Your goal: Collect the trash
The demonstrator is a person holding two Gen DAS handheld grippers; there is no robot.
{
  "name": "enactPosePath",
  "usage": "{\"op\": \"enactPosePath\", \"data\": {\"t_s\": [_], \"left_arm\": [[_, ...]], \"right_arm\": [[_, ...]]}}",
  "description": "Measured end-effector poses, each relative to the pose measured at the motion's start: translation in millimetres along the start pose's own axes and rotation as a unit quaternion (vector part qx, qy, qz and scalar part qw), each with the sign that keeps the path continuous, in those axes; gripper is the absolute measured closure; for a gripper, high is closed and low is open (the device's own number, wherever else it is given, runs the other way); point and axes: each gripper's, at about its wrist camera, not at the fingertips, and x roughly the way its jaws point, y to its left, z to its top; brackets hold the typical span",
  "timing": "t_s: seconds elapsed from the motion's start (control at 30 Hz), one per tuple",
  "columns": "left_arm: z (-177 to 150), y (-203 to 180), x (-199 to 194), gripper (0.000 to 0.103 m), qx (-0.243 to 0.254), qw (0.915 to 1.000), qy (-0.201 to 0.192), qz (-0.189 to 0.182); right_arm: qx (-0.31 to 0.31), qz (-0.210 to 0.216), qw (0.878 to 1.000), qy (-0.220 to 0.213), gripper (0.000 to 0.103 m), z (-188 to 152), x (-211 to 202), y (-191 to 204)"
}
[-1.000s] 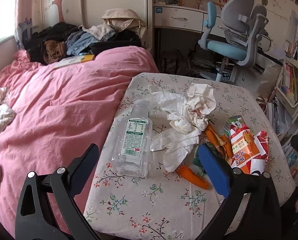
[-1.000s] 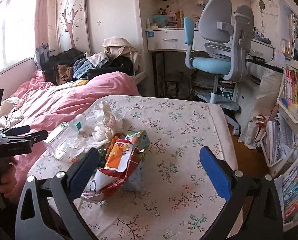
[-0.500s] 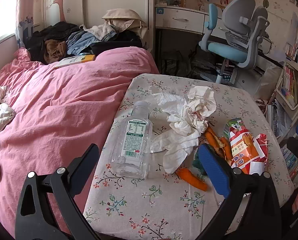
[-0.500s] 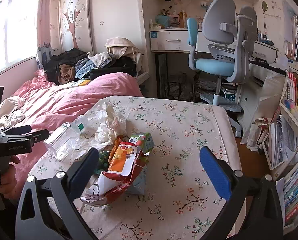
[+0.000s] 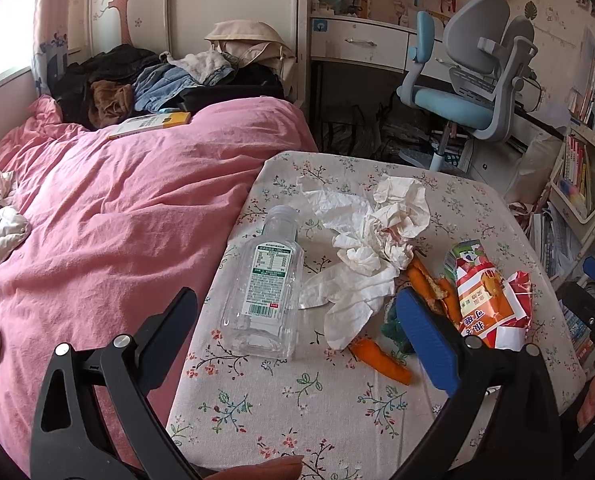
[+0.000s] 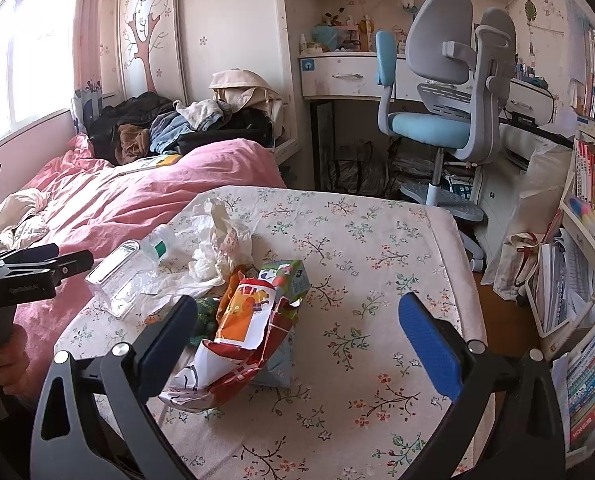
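Note:
A clear plastic bottle (image 5: pixel 266 282) lies on the floral table (image 5: pixel 321 412). Beside it are crumpled white tissues (image 5: pixel 373 240), orange peels (image 5: pixel 381 356) and a red-orange snack bag (image 5: pixel 487 300). My left gripper (image 5: pixel 301 332) is open and empty, just in front of the bottle and peels. My right gripper (image 6: pixel 297 328) is open and empty, above the snack bag (image 6: pixel 241 332) near the table's front edge. The bottle (image 6: pixel 125 276) and tissues (image 6: pixel 217 240) lie to the bag's left in the right wrist view.
A bed with a pink duvet (image 5: pixel 109 216) borders the table's left side, with piled clothes (image 5: pixel 165 80) at its head. A blue-grey desk chair (image 6: pixel 445 92) stands behind the table. Bookshelves (image 6: pixel 589 208) line the right. The table's right half (image 6: pixel 377 248) holds no objects.
Both grippers have shifted slightly, and the trash sits a little differently in each view. Both stay open and nothing on the table has moved.

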Motion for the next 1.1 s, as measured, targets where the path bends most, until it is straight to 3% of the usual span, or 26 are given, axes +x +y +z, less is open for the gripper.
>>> {"op": "enactPosePath", "data": {"t_s": [1.1], "left_arm": [[3.9,-0.9,-6.4,0.007,0.001,1.0,-0.008,-0.001]], "right_arm": [[-0.003,0.0,1.0,0.003,0.006,0.3,2.9,3.2]]}}
